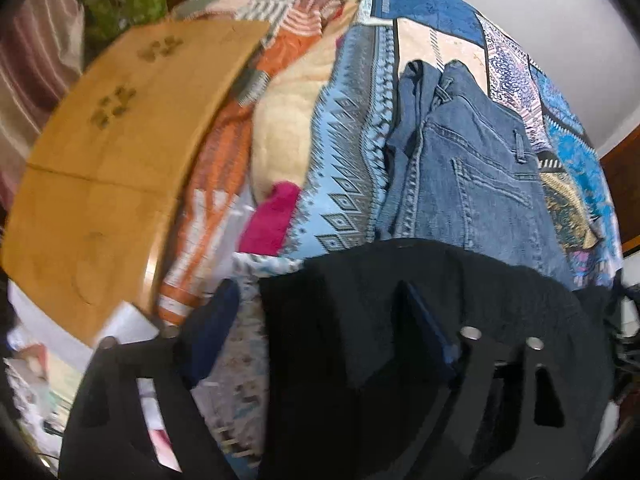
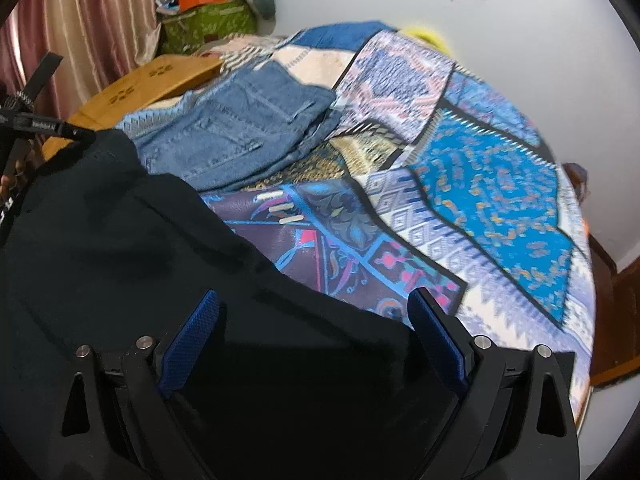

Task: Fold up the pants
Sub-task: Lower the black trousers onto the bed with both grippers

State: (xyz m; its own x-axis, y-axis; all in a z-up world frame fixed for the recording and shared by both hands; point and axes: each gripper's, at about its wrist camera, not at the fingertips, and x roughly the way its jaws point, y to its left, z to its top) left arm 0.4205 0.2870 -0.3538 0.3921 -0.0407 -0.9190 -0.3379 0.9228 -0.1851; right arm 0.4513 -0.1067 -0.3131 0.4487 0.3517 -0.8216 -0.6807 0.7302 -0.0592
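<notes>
Left claw (image 1: 320,336): fingers wide apart. The black pants (image 1: 420,320) drape across the right finger (image 1: 424,332); the left finger sits clear of the cloth, so nothing is clamped that I can see. Beyond it, a wooden board (image 1: 120,152) lies at the left on the patchwork bedspread (image 1: 352,128), with folded blue jeans (image 1: 472,160) further right.

Right claw (image 2: 314,332): jaws fully spread, blue pads (image 2: 190,344) showing on both sides. The black pants (image 2: 140,248) lie under and between the fingers, spread over the near-left part of the bedspread (image 2: 500,200); no grip on them. The jeans (image 2: 240,128) sit beyond, well apart from my fingers.

Judgement: grasp stage, before a fold. To do it well:
- bring each claw down on a matching corner or hem, not mid-panel;
- close on every layer at that edge;
- lift both evenly, keeping the edge taut;
- keep clear of the jeans.

Dark fabric hides seams; which end is the waistband I cannot tell.
</notes>
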